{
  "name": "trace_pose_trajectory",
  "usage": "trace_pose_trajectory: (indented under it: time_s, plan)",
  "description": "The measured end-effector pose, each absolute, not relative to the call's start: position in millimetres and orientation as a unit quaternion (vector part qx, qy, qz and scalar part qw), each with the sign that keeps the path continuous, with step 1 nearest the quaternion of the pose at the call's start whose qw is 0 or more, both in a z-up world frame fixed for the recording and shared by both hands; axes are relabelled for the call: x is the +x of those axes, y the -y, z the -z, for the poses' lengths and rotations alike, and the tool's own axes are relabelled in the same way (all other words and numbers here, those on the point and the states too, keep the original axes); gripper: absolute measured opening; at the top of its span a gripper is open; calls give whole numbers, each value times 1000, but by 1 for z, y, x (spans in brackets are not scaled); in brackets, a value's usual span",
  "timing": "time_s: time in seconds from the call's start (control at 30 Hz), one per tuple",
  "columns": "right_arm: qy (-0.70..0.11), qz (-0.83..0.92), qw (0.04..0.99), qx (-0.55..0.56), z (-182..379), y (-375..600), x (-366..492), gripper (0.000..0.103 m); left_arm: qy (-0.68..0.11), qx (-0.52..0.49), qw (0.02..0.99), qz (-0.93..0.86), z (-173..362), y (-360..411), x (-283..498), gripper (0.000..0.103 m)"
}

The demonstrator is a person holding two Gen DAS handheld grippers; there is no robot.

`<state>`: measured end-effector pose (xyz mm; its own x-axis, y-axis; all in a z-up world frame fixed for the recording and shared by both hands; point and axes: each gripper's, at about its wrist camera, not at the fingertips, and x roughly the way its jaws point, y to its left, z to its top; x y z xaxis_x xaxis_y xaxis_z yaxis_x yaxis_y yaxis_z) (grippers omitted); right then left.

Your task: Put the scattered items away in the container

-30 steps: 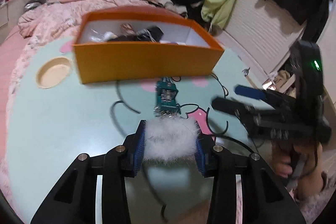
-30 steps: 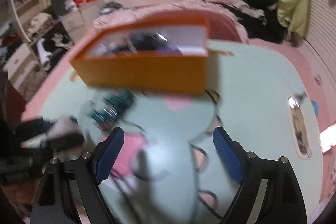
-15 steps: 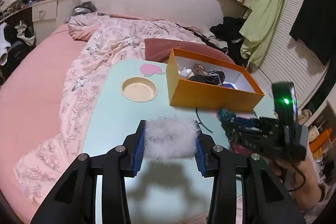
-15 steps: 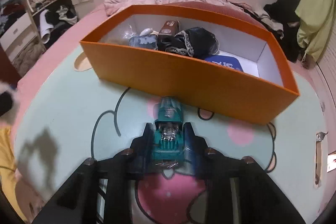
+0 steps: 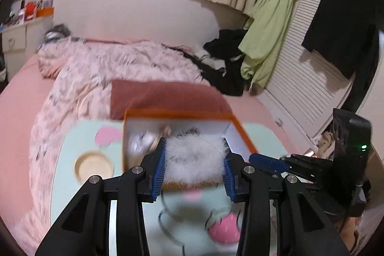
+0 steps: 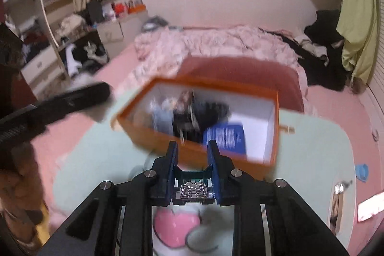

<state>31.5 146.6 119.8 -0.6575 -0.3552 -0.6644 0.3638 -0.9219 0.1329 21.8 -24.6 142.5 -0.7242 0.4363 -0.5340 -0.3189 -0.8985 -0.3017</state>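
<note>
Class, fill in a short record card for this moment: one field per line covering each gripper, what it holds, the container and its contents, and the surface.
left gripper: shut on a white fluffy pom-pom, held in front of the box
right gripper: shut on a teal toy car, near the box's front wall
container: orange box, open top, white inside
contents: blue packet, dark bundle; other items too blurred to name
surface: pale green table with pink cartoon print
also on table: round beige dish, left of the box
</note>
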Motion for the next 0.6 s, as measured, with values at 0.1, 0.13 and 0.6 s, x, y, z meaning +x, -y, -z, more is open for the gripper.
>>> trace_pose_trajectory:
  time_s: [0.1,0.13,0.6]
  plan:
    - [11,920,192,341,-139,-154,7,24,85,-315,207,-922,-145,10,-6,42]
    - [14,923,185,337,-140,-157,-2,24,79,-319,203,-922,-143,5,-14,42]
    - [25,935,125,330,-142,-180,-16,64,77,-339,121,-930,-115,16,-24,71]
